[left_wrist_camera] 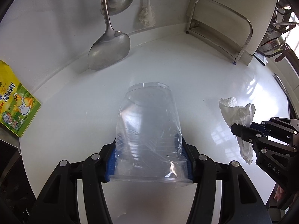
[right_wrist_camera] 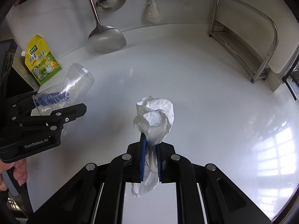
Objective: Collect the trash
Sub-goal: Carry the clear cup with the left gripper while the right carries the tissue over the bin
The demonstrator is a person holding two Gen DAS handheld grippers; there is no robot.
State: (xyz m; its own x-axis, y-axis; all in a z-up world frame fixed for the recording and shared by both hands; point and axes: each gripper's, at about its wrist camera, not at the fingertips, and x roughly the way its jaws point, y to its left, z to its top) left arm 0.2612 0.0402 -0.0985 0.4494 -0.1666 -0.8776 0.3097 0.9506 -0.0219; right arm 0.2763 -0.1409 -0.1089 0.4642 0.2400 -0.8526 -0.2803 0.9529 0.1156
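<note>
My left gripper (left_wrist_camera: 149,149) is shut on a clear plastic cup (left_wrist_camera: 149,130), squeezed near its rim, its base pointing forward above the white counter (left_wrist_camera: 186,74). The cup also shows in the right wrist view (right_wrist_camera: 74,85), with the left gripper (right_wrist_camera: 61,102) at the left. My right gripper (right_wrist_camera: 151,149) is shut on a crumpled white tissue (right_wrist_camera: 155,117) that sticks up past the fingertips and hangs below them. In the left wrist view the tissue (left_wrist_camera: 237,112) and right gripper (left_wrist_camera: 241,132) are at the right.
A yellow-green seasoning pouch (right_wrist_camera: 42,61) stands at the left by the wall. A steel spatula (left_wrist_camera: 110,52), a ladle (left_wrist_camera: 119,1) and a white brush (left_wrist_camera: 146,16) hang on the wall. A metal rack (left_wrist_camera: 222,31) stands at the back right.
</note>
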